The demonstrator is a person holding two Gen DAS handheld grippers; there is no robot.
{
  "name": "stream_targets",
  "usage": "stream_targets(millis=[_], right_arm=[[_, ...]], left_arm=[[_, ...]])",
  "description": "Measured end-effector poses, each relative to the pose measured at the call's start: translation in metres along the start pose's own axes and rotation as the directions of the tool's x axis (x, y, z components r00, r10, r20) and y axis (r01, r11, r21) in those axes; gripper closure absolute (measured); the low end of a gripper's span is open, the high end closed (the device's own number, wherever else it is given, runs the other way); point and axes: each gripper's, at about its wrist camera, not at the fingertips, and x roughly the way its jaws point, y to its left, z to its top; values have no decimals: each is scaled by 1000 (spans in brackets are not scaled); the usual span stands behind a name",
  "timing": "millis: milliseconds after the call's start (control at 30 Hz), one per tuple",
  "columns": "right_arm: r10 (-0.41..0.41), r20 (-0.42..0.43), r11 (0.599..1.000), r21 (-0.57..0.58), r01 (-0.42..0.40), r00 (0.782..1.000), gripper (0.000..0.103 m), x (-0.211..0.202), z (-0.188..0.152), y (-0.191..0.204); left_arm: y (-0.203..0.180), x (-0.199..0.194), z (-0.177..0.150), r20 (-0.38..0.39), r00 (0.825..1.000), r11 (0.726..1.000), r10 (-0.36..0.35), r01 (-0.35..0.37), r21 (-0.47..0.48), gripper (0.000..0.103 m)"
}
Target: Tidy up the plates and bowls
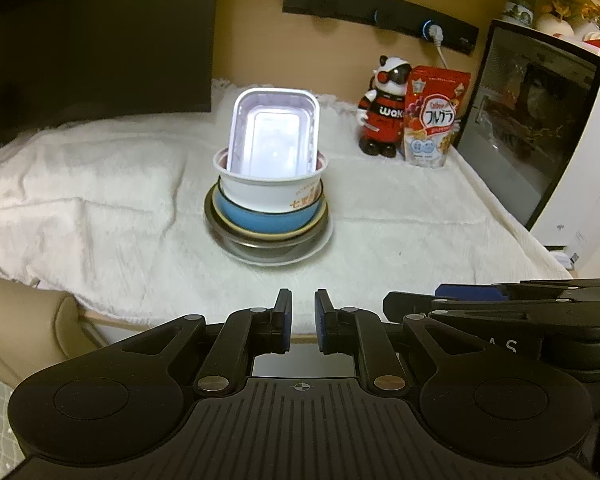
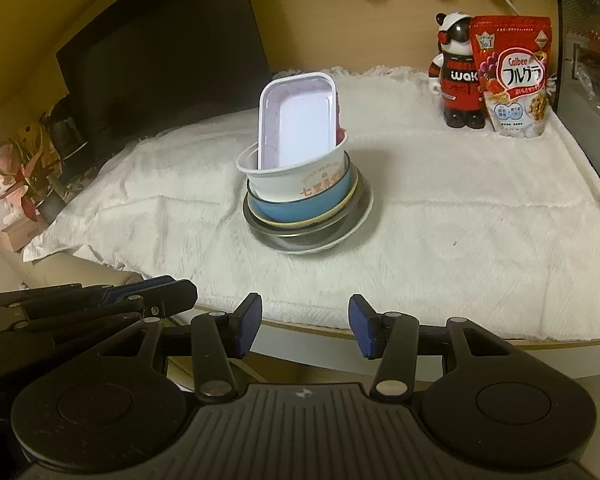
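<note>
While both my claws hang back at the near edge of the table [image 2: 480, 320], neither holds anything. L claw [image 1: 303, 312]: blue pads nearly together, just a slim gap, so closed, empty. R claw [image 2: 303, 326]: pads well apart, open, empty. Each shows at the edge of the other's view, side by side.

Past the edge, a white fuzzy cloth [image 1: 100, 184] covers the tabletop. Mid-cloth sits the stack, well apart from both claws: white plate [image 2: 356, 220] at the bottom, steel bowl [image 2: 300, 238] on it, cream bowl [image 2: 296, 222] w/ dark rim inside that, blue bowl [image 2: 296, 208] next, then a white paper bowl [image 2: 284, 184] w/ orange print. On top a white rectangular tray [image 2: 300, 128] stands on end in the paper bowl, tilted, leaning back. Whole stack leans a bit to one side.

Farther back, R side: a red-black panda figure [image 2: 458, 76] touching a red cereal bag [image 2: 514, 76]; beside them a dark-fronted white box [image 1: 540, 120]. Back L: a big dark screen [image 2: 160, 48]. On the wall, a black power strip [image 1: 380, 16] w/ a white plug.
</note>
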Motion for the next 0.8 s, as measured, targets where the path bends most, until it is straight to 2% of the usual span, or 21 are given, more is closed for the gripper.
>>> stream_targets(millis=[800], right_arm=[[-1,-30,1000,6,1,1000,55,2,1,-1]], left_arm=[[4,1,-2,-13,1000,1000,1,-1,-14,88]])
